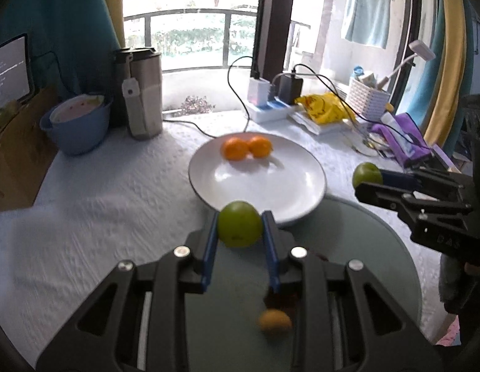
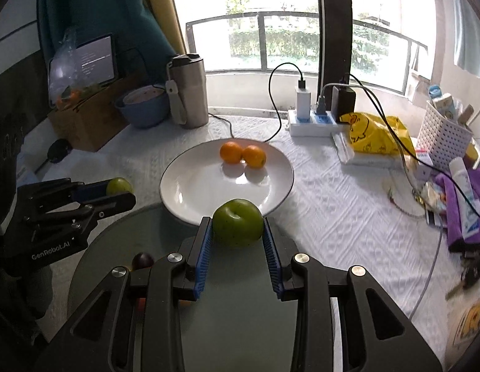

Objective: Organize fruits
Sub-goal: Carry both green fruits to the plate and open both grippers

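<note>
A white plate (image 1: 270, 192) (image 2: 190, 186) sits mid-table and holds two oranges (image 1: 246, 148) (image 2: 243, 154) at its far side. My left gripper (image 1: 240, 229) is shut on a green fruit (image 1: 239, 228) just in front of the plate's near rim; it shows at the left of the right wrist view (image 2: 120, 190). My right gripper (image 2: 238, 223) is shut on another green fruit (image 2: 238, 221), held at the plate's near rim; it shows at the right of the left wrist view (image 1: 365, 179). Below both lies a grey-green round plate (image 1: 240, 310) (image 2: 240, 310) with a small orange fruit (image 1: 275, 321) and a dark fruit (image 2: 142, 260).
At the back stand a steel tumbler (image 2: 188, 91), a blue bowl (image 2: 143, 105), a cardboard box (image 2: 85, 121) and a power strip (image 2: 314, 121) with cables. A yellow bag (image 2: 376, 133), a white basket (image 2: 441, 136) and purple cloth (image 2: 466, 204) crowd the right side.
</note>
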Action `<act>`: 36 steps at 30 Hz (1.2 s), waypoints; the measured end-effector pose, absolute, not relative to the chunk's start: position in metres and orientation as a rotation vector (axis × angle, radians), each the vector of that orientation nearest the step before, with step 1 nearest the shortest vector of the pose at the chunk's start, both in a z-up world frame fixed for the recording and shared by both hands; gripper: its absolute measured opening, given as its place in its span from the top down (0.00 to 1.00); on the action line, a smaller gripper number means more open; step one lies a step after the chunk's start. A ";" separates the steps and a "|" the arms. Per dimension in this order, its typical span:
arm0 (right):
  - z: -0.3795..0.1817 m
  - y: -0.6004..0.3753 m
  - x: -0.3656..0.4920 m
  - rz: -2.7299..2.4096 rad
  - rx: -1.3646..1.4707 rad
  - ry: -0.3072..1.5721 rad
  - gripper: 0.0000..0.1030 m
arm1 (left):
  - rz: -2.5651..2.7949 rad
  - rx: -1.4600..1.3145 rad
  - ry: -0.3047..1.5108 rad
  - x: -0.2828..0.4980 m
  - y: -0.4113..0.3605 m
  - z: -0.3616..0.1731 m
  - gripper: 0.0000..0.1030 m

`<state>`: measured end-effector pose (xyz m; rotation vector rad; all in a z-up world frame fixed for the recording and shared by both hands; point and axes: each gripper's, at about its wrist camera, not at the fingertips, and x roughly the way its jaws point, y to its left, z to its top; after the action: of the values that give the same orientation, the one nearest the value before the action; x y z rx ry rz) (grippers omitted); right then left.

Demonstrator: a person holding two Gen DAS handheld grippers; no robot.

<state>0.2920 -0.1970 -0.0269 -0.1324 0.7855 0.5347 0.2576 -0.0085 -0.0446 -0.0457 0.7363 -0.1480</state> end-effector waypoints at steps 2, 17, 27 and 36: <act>-0.027 -0.194 0.301 0.533 -0.134 0.783 0.66 | -0.147 -0.048 0.732 0.268 -0.005 -0.044 0.72; -0.046 -0.176 0.372 0.513 -0.135 0.818 0.66 | -0.161 -0.100 0.763 0.340 0.003 -0.062 0.72; -0.071 -0.160 0.404 0.505 -0.152 0.870 0.66 | -0.156 -0.108 0.820 0.377 0.006 -0.075 0.72; -0.082 -0.158 0.411 0.487 -0.155 0.892 0.66 | -0.163 -0.108 0.847 0.389 0.004 -0.083 0.70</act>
<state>0.4107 -0.1584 -0.0816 -0.1549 0.8918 0.4872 0.3887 0.0037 -0.0828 -0.1084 0.8473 -0.1629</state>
